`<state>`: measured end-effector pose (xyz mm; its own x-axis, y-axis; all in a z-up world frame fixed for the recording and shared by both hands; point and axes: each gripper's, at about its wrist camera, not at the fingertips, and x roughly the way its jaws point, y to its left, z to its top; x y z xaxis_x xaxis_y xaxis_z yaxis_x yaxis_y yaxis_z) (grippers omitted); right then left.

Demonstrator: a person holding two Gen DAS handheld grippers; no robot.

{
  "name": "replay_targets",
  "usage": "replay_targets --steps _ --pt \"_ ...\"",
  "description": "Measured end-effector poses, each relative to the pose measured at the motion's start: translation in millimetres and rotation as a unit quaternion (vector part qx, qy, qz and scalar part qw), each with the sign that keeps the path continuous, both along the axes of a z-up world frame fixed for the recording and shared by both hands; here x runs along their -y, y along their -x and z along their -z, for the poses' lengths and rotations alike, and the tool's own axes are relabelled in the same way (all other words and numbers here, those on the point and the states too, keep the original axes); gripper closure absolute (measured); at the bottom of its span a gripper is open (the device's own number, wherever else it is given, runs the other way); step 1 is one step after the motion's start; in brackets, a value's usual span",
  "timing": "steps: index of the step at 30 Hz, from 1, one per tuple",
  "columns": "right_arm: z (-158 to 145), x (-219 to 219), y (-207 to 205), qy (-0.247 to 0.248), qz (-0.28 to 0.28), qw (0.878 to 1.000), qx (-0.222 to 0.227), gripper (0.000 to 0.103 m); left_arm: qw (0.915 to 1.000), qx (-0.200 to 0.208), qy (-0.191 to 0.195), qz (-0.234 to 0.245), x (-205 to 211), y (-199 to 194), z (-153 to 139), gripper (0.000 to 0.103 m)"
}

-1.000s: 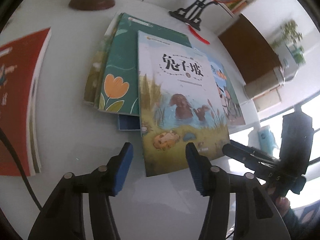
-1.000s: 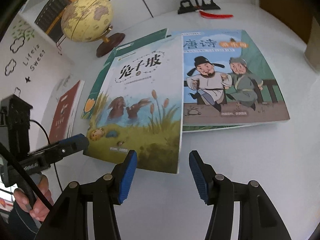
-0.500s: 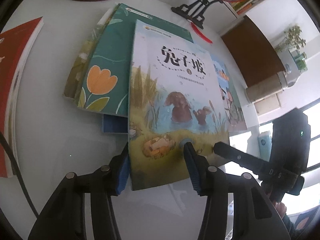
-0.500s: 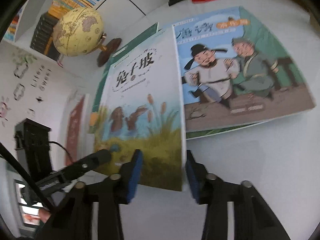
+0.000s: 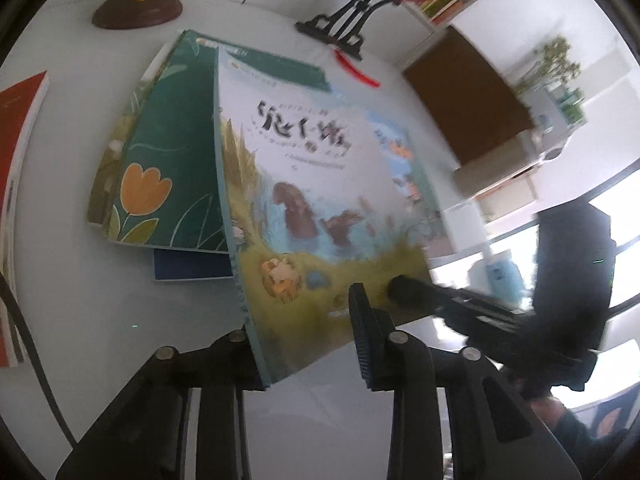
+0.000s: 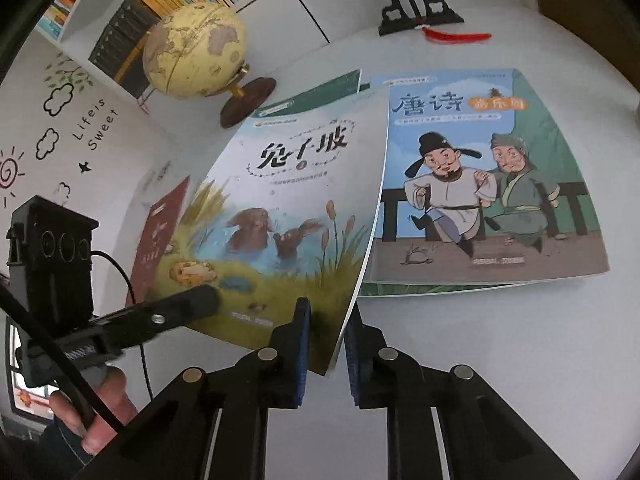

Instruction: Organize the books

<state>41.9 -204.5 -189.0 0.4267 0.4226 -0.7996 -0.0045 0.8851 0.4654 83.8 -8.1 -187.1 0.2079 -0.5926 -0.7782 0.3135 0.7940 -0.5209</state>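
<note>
I am clamping my right tongs and closing my left tongs on the rabbit book's near edge; thin, floppy, probably light, so gripping both corners seems wise.

Six books on table; one globe; one black stand; two grippers.

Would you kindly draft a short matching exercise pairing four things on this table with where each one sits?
Things:
1. rabbit book
2. poetry book
3. globe
4. red book

Places:
A. lying flat, right of the rabbit book
B. far left, apart from the pile
C. gripped at its near edge
D. behind the pile

Pairs: 1-C, 2-A, 3-D, 4-B
</note>
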Motion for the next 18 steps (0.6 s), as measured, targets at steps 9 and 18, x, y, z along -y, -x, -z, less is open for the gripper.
replay_targets --steps 9,18 --pt "-18.2 -16.1 5.0 0.062 -0.049 0.996 0.042 0.088 0.9857 0.111 -0.126 0.016 19.3 31.9 -27.5 0.085" --pt "-53.3 -15.7 25.8 0.078 -0.101 0.988 0.084 0.087 0.9846 0.133 -0.109 -0.034 12.3 59.4 -71.6 0.085"
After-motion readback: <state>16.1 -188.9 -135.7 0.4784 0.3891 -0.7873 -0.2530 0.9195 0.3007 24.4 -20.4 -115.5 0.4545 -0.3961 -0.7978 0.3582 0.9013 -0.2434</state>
